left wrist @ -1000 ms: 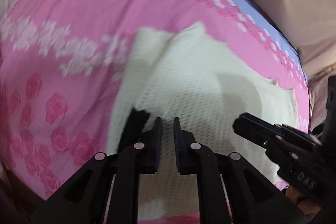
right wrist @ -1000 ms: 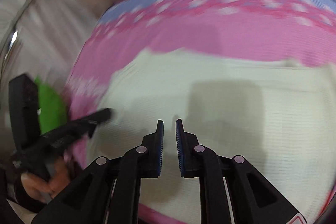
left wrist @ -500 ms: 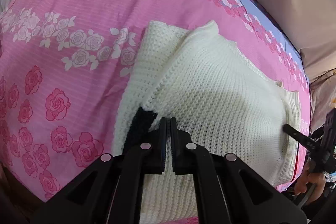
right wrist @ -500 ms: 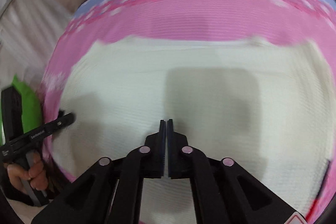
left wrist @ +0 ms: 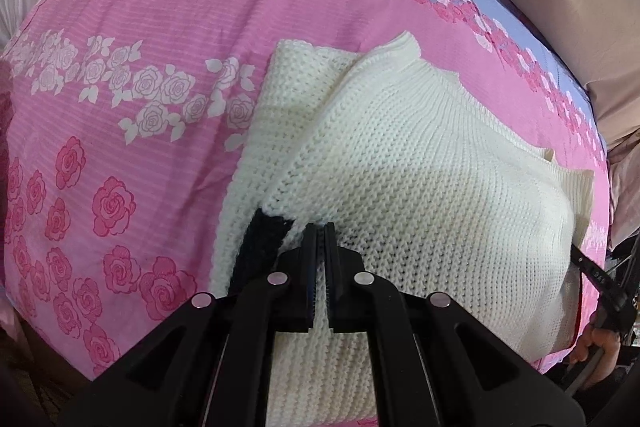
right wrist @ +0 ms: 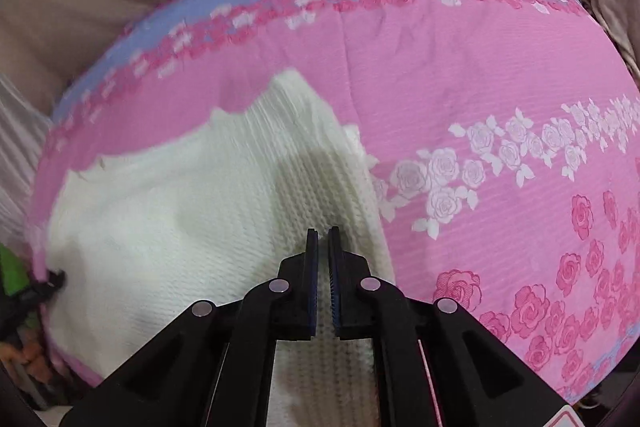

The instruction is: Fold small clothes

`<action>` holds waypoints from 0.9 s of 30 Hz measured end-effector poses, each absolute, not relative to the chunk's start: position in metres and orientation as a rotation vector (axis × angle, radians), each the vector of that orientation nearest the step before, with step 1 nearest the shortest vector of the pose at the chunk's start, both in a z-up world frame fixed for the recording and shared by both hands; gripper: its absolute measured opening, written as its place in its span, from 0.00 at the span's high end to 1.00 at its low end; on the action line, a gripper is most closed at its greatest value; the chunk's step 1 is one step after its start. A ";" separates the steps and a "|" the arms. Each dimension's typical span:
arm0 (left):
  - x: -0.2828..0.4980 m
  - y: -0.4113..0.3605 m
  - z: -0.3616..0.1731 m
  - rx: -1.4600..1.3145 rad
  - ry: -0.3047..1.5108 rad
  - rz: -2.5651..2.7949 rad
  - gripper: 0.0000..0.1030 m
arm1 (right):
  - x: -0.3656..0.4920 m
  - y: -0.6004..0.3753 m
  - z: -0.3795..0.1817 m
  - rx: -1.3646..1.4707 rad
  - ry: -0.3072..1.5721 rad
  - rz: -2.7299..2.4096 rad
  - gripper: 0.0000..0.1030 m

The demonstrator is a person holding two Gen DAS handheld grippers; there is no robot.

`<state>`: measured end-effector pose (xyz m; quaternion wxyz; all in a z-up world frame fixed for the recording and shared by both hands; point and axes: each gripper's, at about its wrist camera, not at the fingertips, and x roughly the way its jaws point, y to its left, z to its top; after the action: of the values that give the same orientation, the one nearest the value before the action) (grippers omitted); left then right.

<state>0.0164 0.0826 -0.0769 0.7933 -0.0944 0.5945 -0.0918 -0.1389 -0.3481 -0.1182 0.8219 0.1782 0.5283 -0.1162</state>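
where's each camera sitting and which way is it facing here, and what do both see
Left wrist: on the left gripper, looking steeply down its shut fingers at the white sweater and its dark trim; the right gripper and a hand show at the right edge.
Right wrist: on the right gripper, shut, facing down at the sweater's right edge.
Shared: the sweater and pink rose bedsheet.

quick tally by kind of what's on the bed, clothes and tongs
white knit sweater: 1
pink floral sheet: 1
tongs: 2, left and right, both shut
total: 4
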 end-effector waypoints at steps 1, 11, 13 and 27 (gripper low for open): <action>0.017 0.084 -0.077 -0.212 1.279 -0.201 0.96 | -0.145 -0.350 -0.116 0.403 1.105 -0.253 1.00; -0.012 0.136 -0.040 -0.342 1.159 -0.106 0.49 | -0.145 -0.281 -0.037 0.388 1.007 -0.066 0.94; -0.010 0.146 -0.051 -0.400 1.205 -0.089 0.49 | -0.129 -0.245 -0.040 0.368 1.029 0.018 0.94; -0.009 0.137 -0.096 -0.576 1.320 -0.151 0.21 | -0.075 -0.162 -0.106 0.246 1.225 0.126 0.97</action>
<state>-0.0091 0.1371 -0.0958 0.7490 -0.2636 0.6039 -0.0692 -0.0747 -0.1620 -0.1062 0.8092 0.1150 0.5732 0.0590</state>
